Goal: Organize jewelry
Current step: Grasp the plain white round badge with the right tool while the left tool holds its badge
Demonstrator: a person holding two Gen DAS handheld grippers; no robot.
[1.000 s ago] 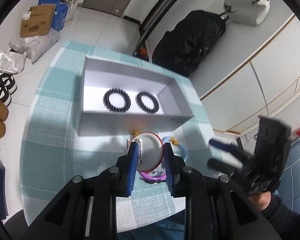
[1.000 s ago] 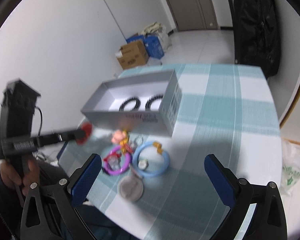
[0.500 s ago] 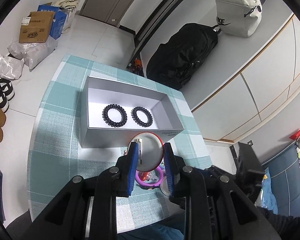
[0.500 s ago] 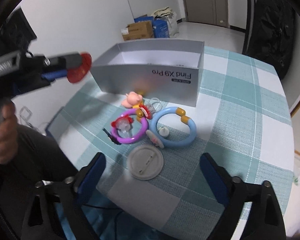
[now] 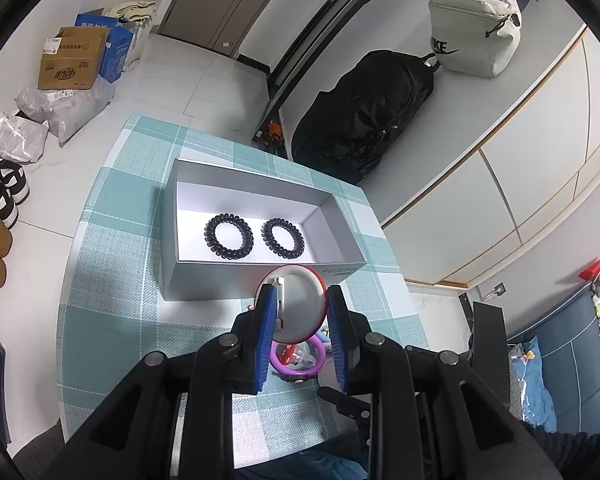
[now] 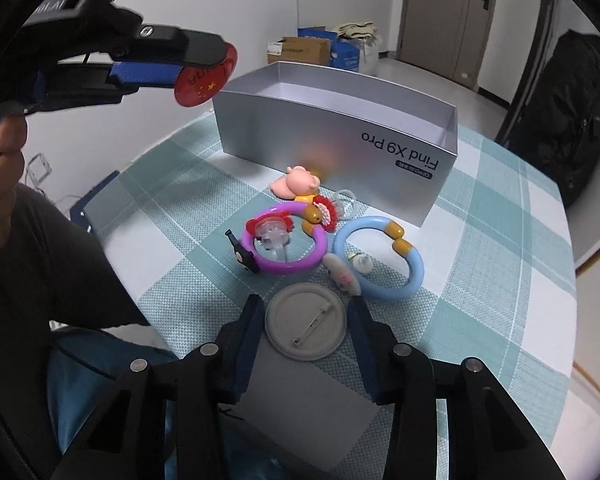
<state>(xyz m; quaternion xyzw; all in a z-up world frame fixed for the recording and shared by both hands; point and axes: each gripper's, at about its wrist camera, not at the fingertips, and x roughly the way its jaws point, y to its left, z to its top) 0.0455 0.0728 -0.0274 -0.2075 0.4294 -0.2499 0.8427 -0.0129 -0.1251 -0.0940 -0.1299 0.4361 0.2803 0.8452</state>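
Note:
My left gripper (image 5: 300, 312) is shut on a round red pin badge (image 5: 298, 304) whose silver back faces the camera. It hangs just in front of the silver box (image 5: 204, 284), which holds two black coil hair ties (image 5: 229, 237) (image 5: 282, 239). The right wrist view shows that badge (image 6: 206, 78) held high at the left. My right gripper (image 6: 306, 308) is low over the table with its jaws closing. A second badge (image 6: 306, 327) lies face down between them, and a thin gap still shows at its right rim.
Just beyond the face-down badge lie a purple ring (image 6: 284, 240), a blue ring (image 6: 380, 258), a white clip (image 6: 342, 274), a pink pig figure (image 6: 298, 184) and a red flower clip (image 6: 326, 210). The box wall (image 6: 340, 148) stands behind them. A person's hand (image 6: 4, 152) is at the left.
My right gripper has come down and in over the face-down badge, and its jaws have narrowed from wide open to just outside its rim. The left gripper still holds the red badge before the box.

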